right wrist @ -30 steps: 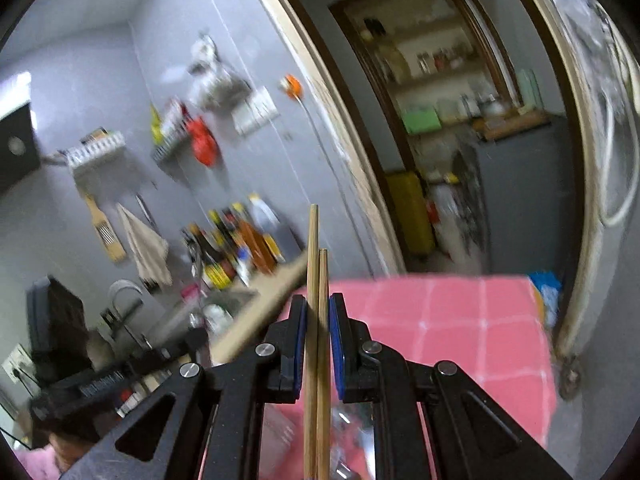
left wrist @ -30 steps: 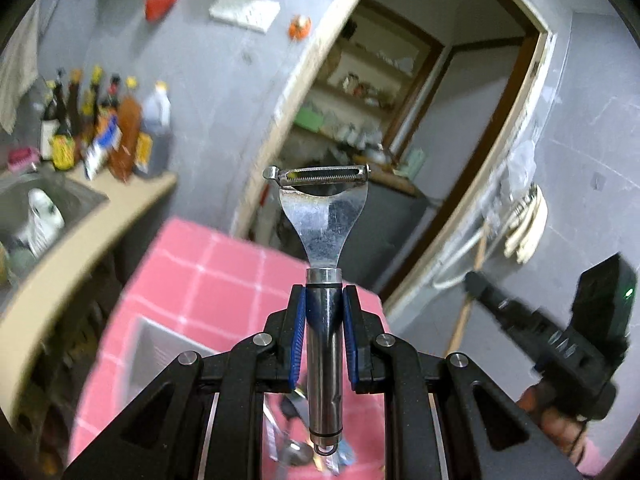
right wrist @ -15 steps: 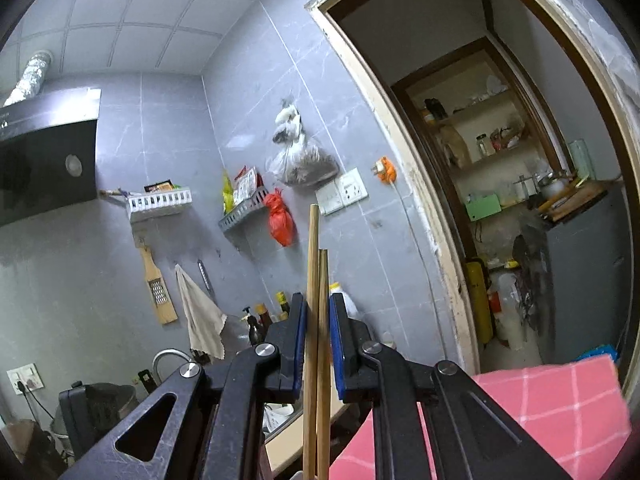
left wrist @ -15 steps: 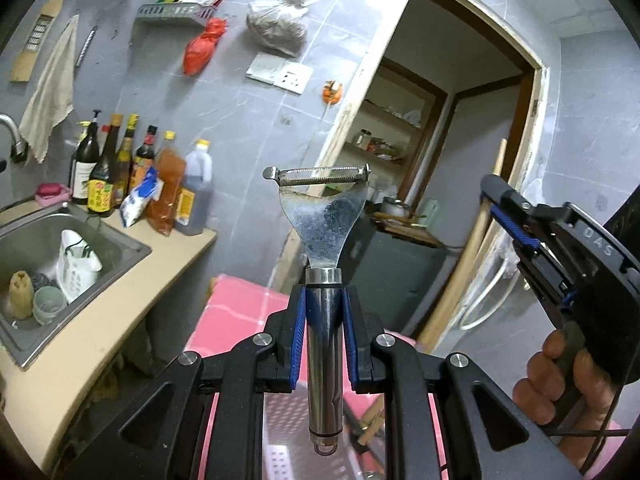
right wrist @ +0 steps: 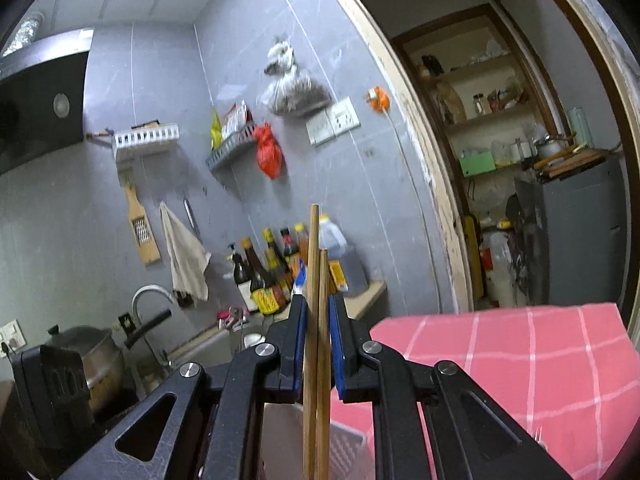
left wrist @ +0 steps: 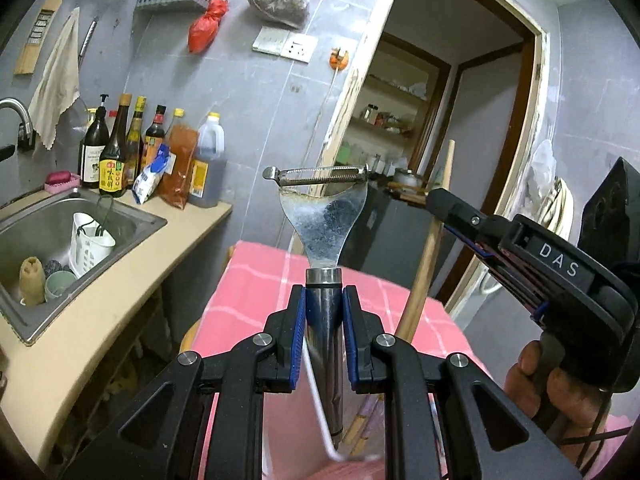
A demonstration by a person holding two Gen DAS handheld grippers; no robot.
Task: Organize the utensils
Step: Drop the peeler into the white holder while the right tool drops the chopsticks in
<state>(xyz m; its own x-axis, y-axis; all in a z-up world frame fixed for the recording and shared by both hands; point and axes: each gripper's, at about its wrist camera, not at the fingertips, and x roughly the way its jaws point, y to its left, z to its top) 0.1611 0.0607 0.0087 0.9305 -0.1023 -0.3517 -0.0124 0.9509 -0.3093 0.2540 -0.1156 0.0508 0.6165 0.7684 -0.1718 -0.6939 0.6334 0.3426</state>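
Observation:
My left gripper (left wrist: pixel 323 312) is shut on the steel handle of a metal peeler (left wrist: pixel 324 216), held upright with its blade bar at the top. My right gripper (right wrist: pixel 318 320) is shut on a pair of wooden chopsticks (right wrist: pixel 316 280), also upright. In the left wrist view the right gripper (left wrist: pixel 448 204) sits to the right with the chopsticks (left wrist: pixel 428 248) slanting down from it. Both are above a table with a pink checked cloth (left wrist: pixel 256 288). A white slotted holder (right wrist: pixel 348 448) shows below the chopsticks in the right wrist view, and its rim (left wrist: pixel 320 408) shows under the peeler.
A steel sink (left wrist: pixel 60 216) with a white caddy and cups lies at left, set in a beige counter (left wrist: pixel 120 280). Sauce bottles (left wrist: pixel 152 152) stand at the counter's back. A dark cabinet (left wrist: pixel 392 232) and doorway are beyond the table. A pot (right wrist: pixel 96 360) sits at left.
Both views have tilted down a little, so more of the pink table and the holder show. The right gripper with the chopsticks has come lower beside the peeler. Both grips are unchanged.

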